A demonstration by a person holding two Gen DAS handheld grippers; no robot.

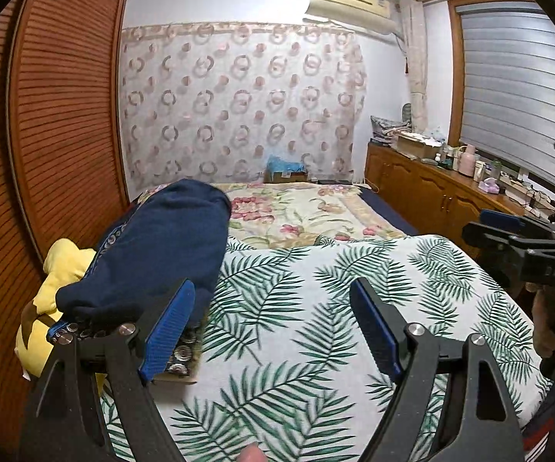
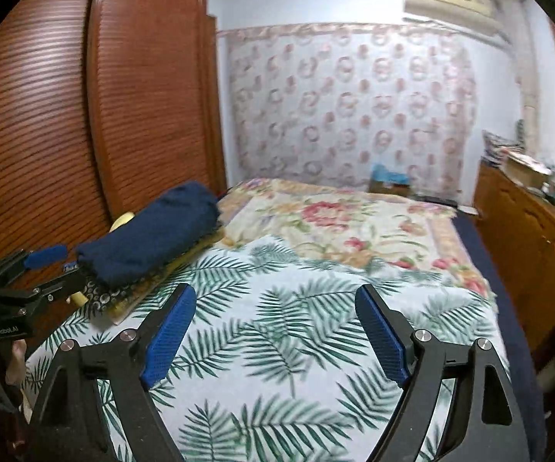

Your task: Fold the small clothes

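A folded navy blue garment (image 1: 161, 246) lies on top of a small pile at the left edge of the bed, above a dark patterned cloth (image 1: 183, 350) and a yellow item (image 1: 59, 281). The pile also shows in the right wrist view (image 2: 150, 231). My left gripper (image 1: 273, 308) is open and empty, hovering over the palm-leaf sheet (image 1: 316, 327) just right of the pile. My right gripper (image 2: 275, 312) is open and empty over the same sheet (image 2: 277, 346). The right gripper shows at the right edge of the left wrist view (image 1: 508, 231). The left one shows at the left edge of the right wrist view (image 2: 42, 265).
A floral blanket (image 1: 304, 211) covers the far half of the bed. A slatted wooden wardrobe (image 1: 57, 115) stands close on the left. A wooden cabinet (image 1: 431, 188) with clutter runs along the right wall under the window. A box (image 1: 287, 171) sits at the bed's head.
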